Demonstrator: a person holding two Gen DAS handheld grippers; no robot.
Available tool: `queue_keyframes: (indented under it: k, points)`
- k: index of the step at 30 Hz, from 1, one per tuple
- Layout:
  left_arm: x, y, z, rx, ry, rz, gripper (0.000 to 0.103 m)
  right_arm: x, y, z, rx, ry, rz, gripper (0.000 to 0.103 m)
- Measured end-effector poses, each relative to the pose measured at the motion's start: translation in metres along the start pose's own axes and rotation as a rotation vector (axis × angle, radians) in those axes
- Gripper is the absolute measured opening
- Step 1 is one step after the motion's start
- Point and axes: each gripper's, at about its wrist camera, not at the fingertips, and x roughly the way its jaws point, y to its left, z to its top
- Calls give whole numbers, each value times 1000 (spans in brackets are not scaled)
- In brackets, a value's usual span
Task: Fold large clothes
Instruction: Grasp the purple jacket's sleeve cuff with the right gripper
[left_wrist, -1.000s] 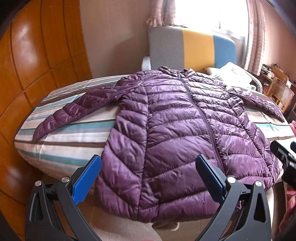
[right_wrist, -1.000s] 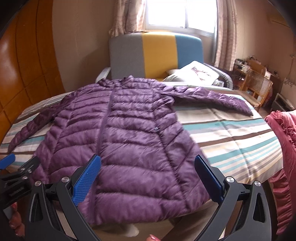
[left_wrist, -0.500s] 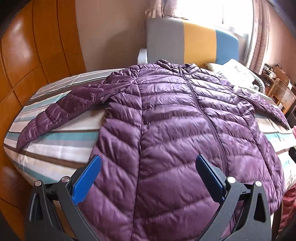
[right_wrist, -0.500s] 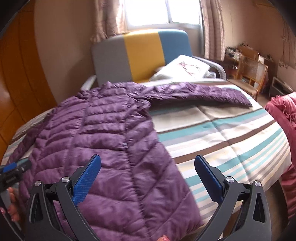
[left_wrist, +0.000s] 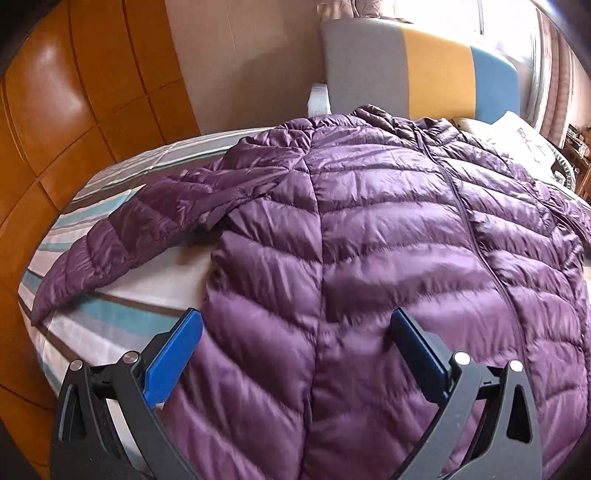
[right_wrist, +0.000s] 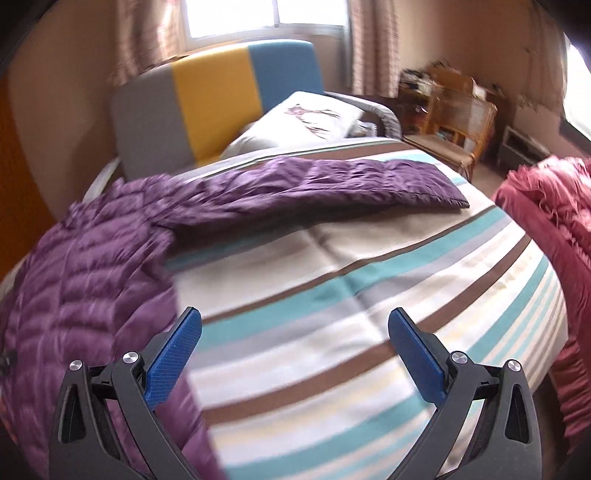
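Purple jacket (left_wrist: 369, 240) flat on bed (right_wrist: 369, 295), both tools wide

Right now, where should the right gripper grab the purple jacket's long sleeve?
Probably at the cuff of the sleeve, coming from the bed's right side. The sleeve lies flat and stretched out on the striped bedspread, and its free end is a thin edge for the open right gripper.

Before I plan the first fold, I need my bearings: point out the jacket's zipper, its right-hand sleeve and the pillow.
zipper (left_wrist: 466, 218), left wrist view, midway down the front seam.
sleeve (right_wrist: 332, 181), right wrist view, middle of the outstretched arm.
pillow (right_wrist: 295, 120), right wrist view, its top face.
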Motion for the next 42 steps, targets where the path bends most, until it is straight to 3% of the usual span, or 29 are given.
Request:
queue_keyframes:
  k: [3,5,7,10,14,23,30,33,35,37,42]
  points:
    - [10,-1,-1,-2,5,2,101,25,-21,17,69,15,-2,94]
    - [15,0,-2,-10,15,-6,101,44,-40,30,154,33,9,85]
    - [18,-1,-4,-11,17,-7,101,61,-57,39,233,44,16,83]
    - [19,-2,-6,-5,13,-1,101,85,-79,52,325,63,14,72]
    - [20,3,-8,-23,17,-22,101,115,-105,63,461,82,21,71]
    - [23,4,-7,-12,45,-39,101,143,-150,77,728,-7,98,73]
    - [20,10,-6,7,-2,49,101,154,-149,98,708,-42,15,70]
    - [22,10,-6,22,-5,74,101,156,-154,101,713,-48,-35,49]
    - [24,10,-7,23,-3,72,101,161,-164,102,752,-52,-25,28]
    - [25,10,-8,23,-5,71,101,164,-171,100,774,-47,2,17]
    - [26,11,-8,9,-2,61,101,160,-165,110,703,-53,-12,8]
